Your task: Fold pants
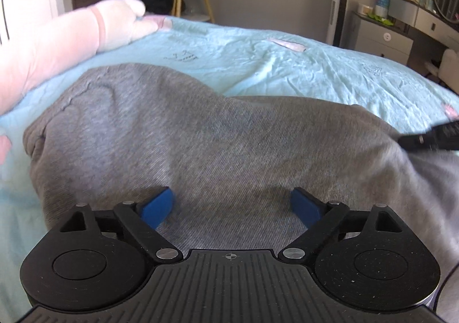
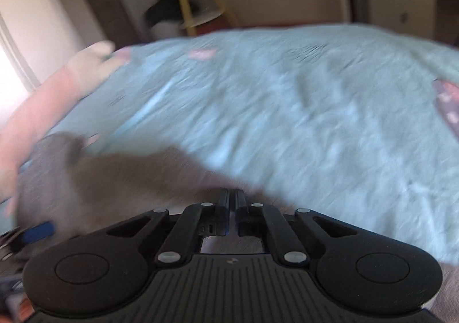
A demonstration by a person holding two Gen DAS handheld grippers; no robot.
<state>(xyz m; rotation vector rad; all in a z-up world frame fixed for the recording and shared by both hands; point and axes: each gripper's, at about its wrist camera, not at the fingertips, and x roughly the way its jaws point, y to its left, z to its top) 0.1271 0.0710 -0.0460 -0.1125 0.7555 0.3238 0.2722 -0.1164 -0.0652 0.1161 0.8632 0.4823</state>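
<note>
Grey pants bunched mid-frame on the blue bedspread, left gripper spread wide over them, right gripper pressed together, maybe on cloth, so a yank probably wrecks the fold.

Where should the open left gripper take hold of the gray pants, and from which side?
The near edge of the gray pants, probably, straight from the front: the cloth lies bunched between the open left gripper fingers, near enough to pinch.
</note>
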